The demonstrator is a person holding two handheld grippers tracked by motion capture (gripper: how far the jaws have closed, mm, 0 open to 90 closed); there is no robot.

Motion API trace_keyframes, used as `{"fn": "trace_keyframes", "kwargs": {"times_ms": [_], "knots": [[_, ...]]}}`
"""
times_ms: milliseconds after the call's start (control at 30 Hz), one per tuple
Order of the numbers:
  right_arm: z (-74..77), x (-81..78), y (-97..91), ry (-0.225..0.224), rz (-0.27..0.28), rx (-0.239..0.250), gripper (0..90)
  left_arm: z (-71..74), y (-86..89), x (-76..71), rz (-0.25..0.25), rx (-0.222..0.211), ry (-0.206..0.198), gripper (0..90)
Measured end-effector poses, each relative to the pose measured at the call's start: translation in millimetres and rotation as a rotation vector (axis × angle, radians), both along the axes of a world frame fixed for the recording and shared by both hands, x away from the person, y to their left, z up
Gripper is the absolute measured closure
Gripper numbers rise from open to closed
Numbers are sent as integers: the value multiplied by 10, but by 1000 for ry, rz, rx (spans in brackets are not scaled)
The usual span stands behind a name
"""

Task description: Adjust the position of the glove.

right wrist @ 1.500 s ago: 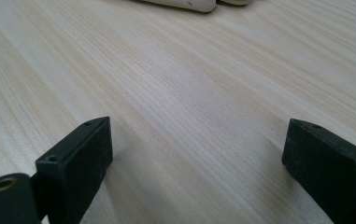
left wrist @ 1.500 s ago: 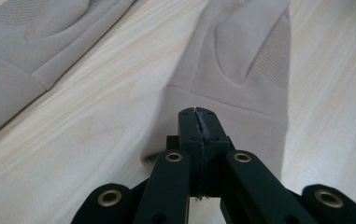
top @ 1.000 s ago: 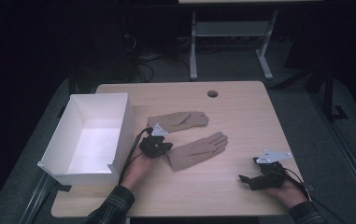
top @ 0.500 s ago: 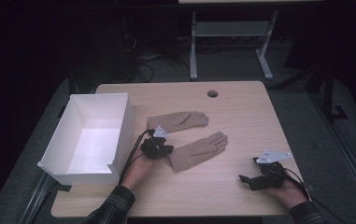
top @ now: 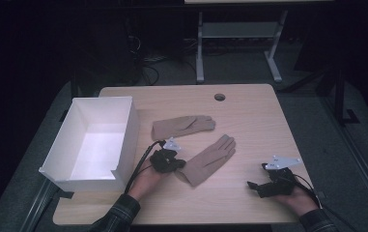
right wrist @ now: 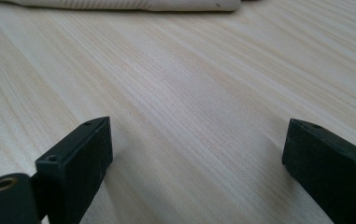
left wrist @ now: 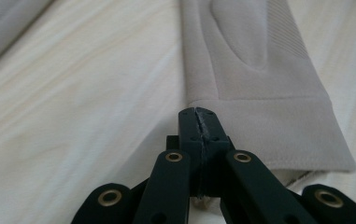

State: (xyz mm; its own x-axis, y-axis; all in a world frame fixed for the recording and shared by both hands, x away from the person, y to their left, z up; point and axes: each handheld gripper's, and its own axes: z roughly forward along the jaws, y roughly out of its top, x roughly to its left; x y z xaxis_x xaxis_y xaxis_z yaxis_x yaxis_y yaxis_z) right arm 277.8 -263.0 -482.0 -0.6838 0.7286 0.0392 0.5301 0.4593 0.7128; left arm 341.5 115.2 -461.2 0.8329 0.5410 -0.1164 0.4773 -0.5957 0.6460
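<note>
Two beige gloves lie flat on the wooden table (top: 254, 121). The far glove (top: 184, 126) points right; the near glove (top: 210, 157) lies slanted, fingers toward the upper right. My left gripper (top: 179, 164) sits at the near glove's cuff. In the left gripper view its jaws (left wrist: 197, 114) are pressed together on the hem of that cuff (left wrist: 259, 116), with a thin pale line of fabric between them. My right gripper (top: 251, 185) rests low at the table's front right, pointing left. Its jaws (right wrist: 196, 144) stand wide apart over bare wood, with a glove's edge (right wrist: 119, 3) far ahead.
A white open box (top: 126, 128) stands at the table's left edge, just left of my left hand. A round cable hole (top: 219, 96) lies near the far edge. A metal frame (top: 234, 34) stands on the dark floor behind the table.
</note>
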Motion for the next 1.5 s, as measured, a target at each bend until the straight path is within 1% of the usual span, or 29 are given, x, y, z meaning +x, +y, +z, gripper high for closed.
{"fn": "trace_keyframes", "kwargs": {"times_ms": [33, 133, 200, 233, 300, 400, 433, 500, 567, 633, 667, 700, 733, 767, 800, 900, 933, 1000, 1033, 1100, 1133, 1167, 1233, 1267, 1300, 1367, 1433, 1500], "knots": [[0, 0, 0, 0, 0, 0, 79, -1, -19, -17, -2, -6, 2, 896], [0, 0, 0, -1, 0, 0, 79, 13, -71, -71, -48, 15, 2, 896], [0, 0, 0, 0, 0, 0, 79, 9, -126, -117, -62, 8, 8, 896], [0, 0, 0, 0, 0, 0, 79, 12, -143, -132, -77, 16, 10, 896], [0, 0, 0, 0, 0, 0, 79, 10, -199, -169, -102, 17, 12, 896], [0, 0, 0, 0, 0, 0, 79, 4, -271, -219, -114, -1, 23, 896], [0, 1, 0, -1, 0, 0, 79, 6, -289, -232, -130, 6, 23, 896], [0, 0, 0, 0, 0, 0, 79, -2, -341, -266, -141, -6, 30, 895], [0, 0, 0, 0, 0, 0, 79, -1, -379, -287, -168, 3, 28, 895], [0, 0, 0, 0, 0, 0, 79, -6, -427, -319, -171, -7, 29, 891], [0, 0, 0, 0, 0, 0, 79, -4, -442, -327, -185, 4, 26, 891], [0, 1, 0, 0, 0, 0, 79, -8, -467, -347, -181, -7, 29, 890], [0, 1, 0, 0, 0, 0, 79, -7, -485, -358, -193, -5, 27, 890], [0, 0, 0, 0, 0, 0, 79, -9, -501, -374, -187, -15, 32, 890], [0, 0, 0, 0, 0, 0, 79, -9, -510, -379, -190, -16, 28, 889], [0, 0, 0, 0, 0, 0, 79, 15, -490, -382, -200, 1, 22, 874], [0, 0, 0, 0, 0, 0, 79, 20, -477, -386, -187, -9, 24, 866], [0, -1, 0, -1, -1, -1, 79, 37, -424, -383, -170, -11, 15, 834], [0, -4, 2, 0, -5, 0, 79, 50, -376, -379, -170, 0, 11, 820], [1, -8, 5, 2, -7, 1, 79, 59, -313, -386, -150, 2, 8, 773], [6, -9, 7, 5, -5, -2, 80, 68, -259, -387, -145, 17, -4, 733], [14, -7, 10, 10, 1, -9, 87, 71, -219, -391, -128, 13, -10, 707], [29, -10, 15, 15, 14, -10, 138, 80, -151, -393, -111, 28, -15, 629], [38, -10, 13, 13, 29, -10, 149, 83, -114, -398, -102, 33, -24, 590], [50, -9, 19, 27, 34, -10, 158, 84, -78, -403, -90, 37, -26, 551], [74, -12, 33, 34, 44, -9, 247, 81, -1, -414, -67, 46, -39, 473], [101, -15, 51, 31, 56, -3, 286, 68, 55, -427, -36, 44, -47, 414], [126, -20, 74, 27, 64, 6, 322, 57, 110, -434, -15, 53, -58, 378]]}}
